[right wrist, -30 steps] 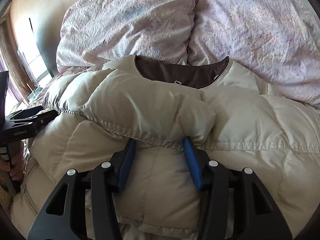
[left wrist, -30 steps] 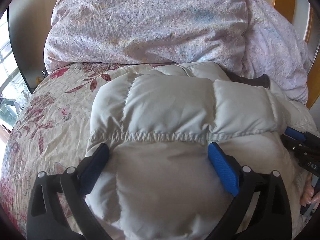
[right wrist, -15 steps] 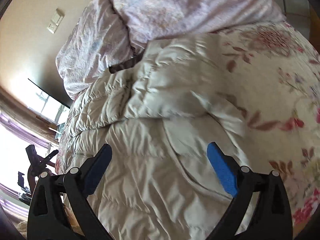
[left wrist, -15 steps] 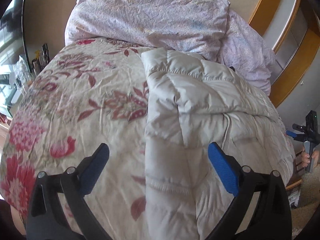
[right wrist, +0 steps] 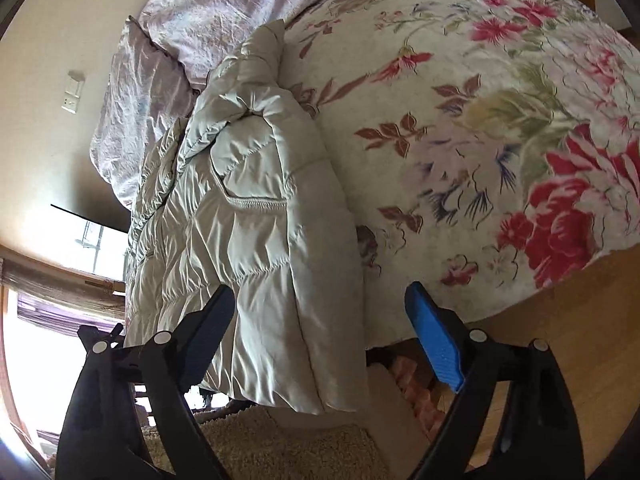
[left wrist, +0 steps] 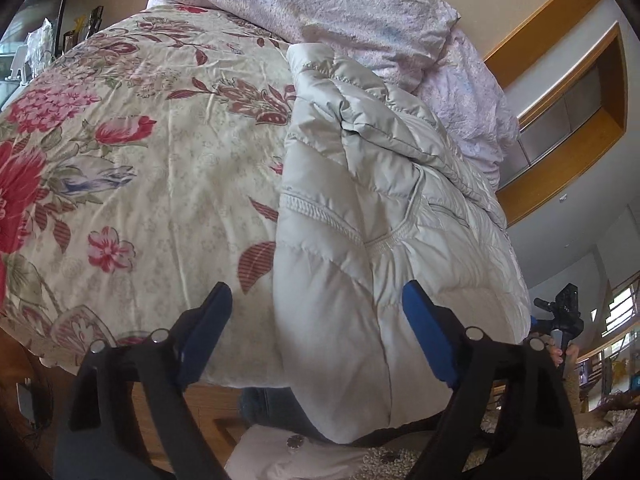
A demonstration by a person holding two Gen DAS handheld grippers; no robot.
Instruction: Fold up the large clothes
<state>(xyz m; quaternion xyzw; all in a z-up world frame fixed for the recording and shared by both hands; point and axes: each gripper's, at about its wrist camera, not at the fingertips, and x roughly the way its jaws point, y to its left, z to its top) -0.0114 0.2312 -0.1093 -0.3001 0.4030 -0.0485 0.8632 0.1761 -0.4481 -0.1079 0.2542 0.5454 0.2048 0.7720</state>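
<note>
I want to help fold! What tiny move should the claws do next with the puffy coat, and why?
Probably lower both claws onto the puffy coat's hanging bottom edge. The left claw and right claw are closing but pinch nothing yet, and the hem dangles off the flowery bedspread, so it likely gets folded up next.

Both wrist views downward, sharing jacket hem

The puffer jacket is quilted cloth with a slight sheen. The bedspread is matt printed cotton, probably. The bed frame looks like smooth wood; the rug is nubbly pile.
</note>
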